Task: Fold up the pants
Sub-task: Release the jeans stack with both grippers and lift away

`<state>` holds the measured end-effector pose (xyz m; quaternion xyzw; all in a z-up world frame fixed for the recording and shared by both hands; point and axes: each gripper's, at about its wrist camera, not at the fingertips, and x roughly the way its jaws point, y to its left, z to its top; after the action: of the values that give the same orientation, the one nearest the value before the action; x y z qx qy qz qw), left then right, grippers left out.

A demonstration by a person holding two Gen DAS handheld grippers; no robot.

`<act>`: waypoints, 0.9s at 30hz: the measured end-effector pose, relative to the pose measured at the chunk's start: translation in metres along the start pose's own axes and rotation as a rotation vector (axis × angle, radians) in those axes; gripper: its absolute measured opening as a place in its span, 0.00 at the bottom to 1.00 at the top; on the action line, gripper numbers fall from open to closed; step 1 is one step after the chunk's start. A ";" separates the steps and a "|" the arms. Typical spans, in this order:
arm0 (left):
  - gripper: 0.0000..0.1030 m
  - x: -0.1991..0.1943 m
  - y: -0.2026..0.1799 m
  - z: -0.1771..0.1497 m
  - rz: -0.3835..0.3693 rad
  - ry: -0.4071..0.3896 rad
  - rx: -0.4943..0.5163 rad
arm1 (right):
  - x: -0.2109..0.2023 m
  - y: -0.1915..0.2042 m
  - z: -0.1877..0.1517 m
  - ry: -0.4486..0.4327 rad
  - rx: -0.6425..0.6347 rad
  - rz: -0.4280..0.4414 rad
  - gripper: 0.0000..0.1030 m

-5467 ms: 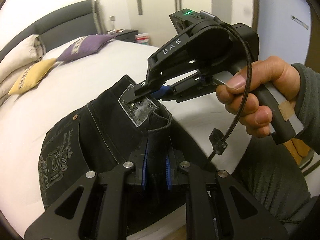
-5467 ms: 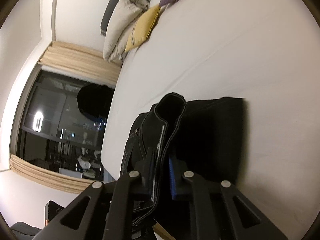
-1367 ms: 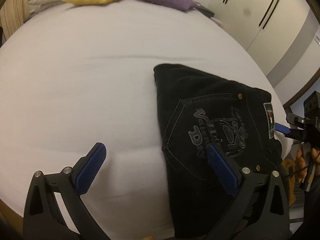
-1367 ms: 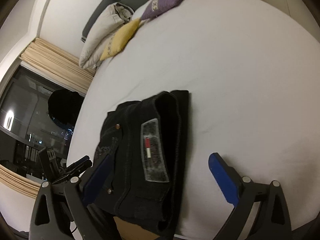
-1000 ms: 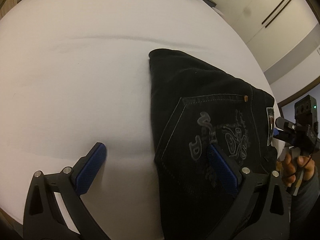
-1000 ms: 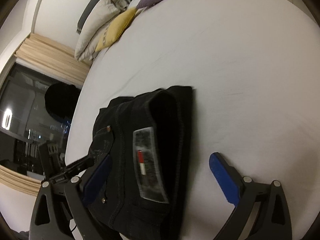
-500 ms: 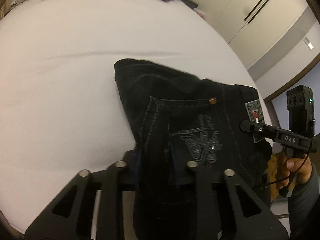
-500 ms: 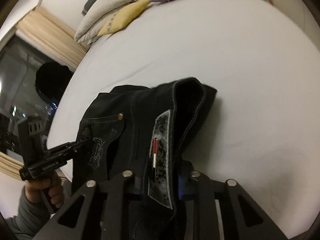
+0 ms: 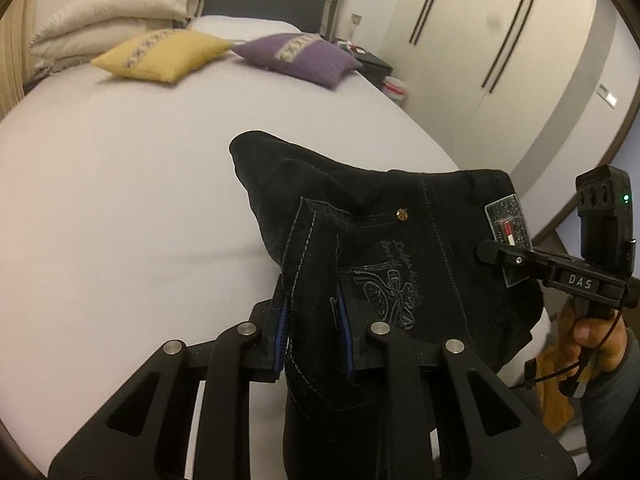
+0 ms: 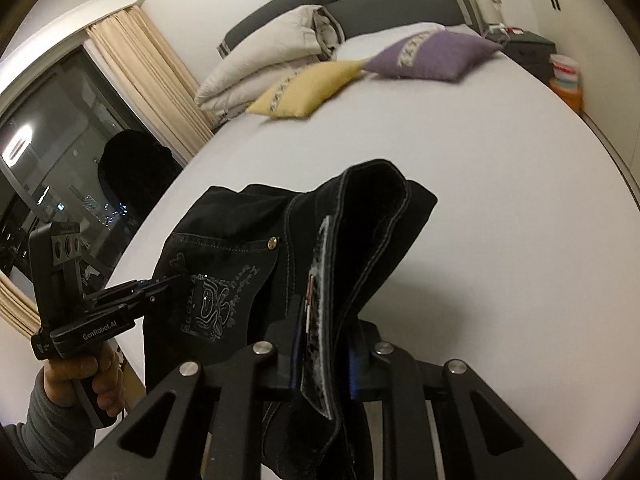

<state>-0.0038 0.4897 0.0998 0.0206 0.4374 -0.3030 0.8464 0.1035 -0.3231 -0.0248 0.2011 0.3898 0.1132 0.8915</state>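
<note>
Both grippers, wide open over the folded black jeans (image 9: 400, 248) a second ago, now clamp them: the left gripper (image 9: 312, 330) at the back pocket, the right gripper (image 10: 324, 354) at the waistband, lifting the near edge off the bed (image 9: 120, 200).

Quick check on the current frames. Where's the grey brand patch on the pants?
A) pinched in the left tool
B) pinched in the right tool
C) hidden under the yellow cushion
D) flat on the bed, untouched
B: in the right wrist view the grey brand patch sits between the closed pads of the right tool, while the left tool clamps the black pants at the pocket side instead.
</note>
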 end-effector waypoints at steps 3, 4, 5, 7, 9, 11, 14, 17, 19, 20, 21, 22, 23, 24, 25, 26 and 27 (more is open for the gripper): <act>0.19 0.025 0.015 0.015 0.040 0.013 -0.003 | 0.022 -0.010 0.015 0.010 0.016 -0.002 0.18; 0.19 0.032 0.018 0.018 0.053 0.018 0.000 | 0.031 -0.013 0.018 0.019 0.017 -0.009 0.18; 0.19 0.045 0.020 0.018 0.070 0.027 0.005 | 0.041 -0.016 0.020 0.030 0.026 -0.014 0.18; 0.19 0.071 0.026 0.015 0.091 0.055 0.005 | 0.062 -0.025 0.020 0.057 0.041 -0.030 0.18; 0.20 0.095 0.038 0.006 0.103 0.095 -0.009 | 0.086 -0.042 0.013 0.099 0.082 -0.052 0.19; 0.24 0.117 0.044 -0.002 0.122 0.114 -0.013 | 0.103 -0.057 0.008 0.130 0.117 -0.076 0.26; 0.39 0.131 0.049 -0.009 0.147 0.094 -0.023 | 0.113 -0.090 -0.007 0.128 0.225 -0.040 0.45; 0.59 0.134 0.058 -0.013 0.157 0.072 -0.035 | 0.106 -0.102 -0.012 0.103 0.257 0.045 0.51; 0.65 0.131 0.064 -0.014 0.164 0.061 -0.056 | 0.097 -0.103 -0.013 0.095 0.254 0.039 0.58; 0.65 0.128 0.066 -0.014 0.170 0.055 -0.062 | 0.092 -0.104 -0.014 0.088 0.259 0.029 0.65; 0.65 0.123 0.068 -0.014 0.183 0.043 -0.063 | 0.081 -0.106 -0.015 0.071 0.281 0.009 0.68; 0.65 0.115 0.069 -0.015 0.200 0.025 -0.056 | 0.073 -0.107 -0.018 0.054 0.299 -0.004 0.77; 0.66 0.105 0.067 -0.018 0.215 0.003 -0.049 | 0.058 -0.110 -0.021 0.016 0.328 -0.028 0.82; 0.71 0.092 0.064 -0.020 0.230 -0.023 -0.043 | 0.049 -0.112 -0.023 -0.010 0.343 -0.050 0.82; 0.75 0.081 0.061 -0.022 0.244 -0.048 -0.036 | 0.035 -0.112 -0.025 -0.038 0.349 -0.083 0.82; 0.77 0.067 0.056 -0.024 0.261 -0.083 -0.024 | 0.025 -0.111 -0.027 -0.059 0.344 -0.104 0.82; 0.81 0.055 0.052 -0.025 0.275 -0.113 -0.015 | 0.006 -0.103 -0.032 -0.102 0.325 -0.138 0.82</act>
<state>0.0293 0.5122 0.0314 0.0569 0.3845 -0.1813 0.9034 0.0888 -0.4048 -0.0946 0.3208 0.3701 -0.0231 0.8715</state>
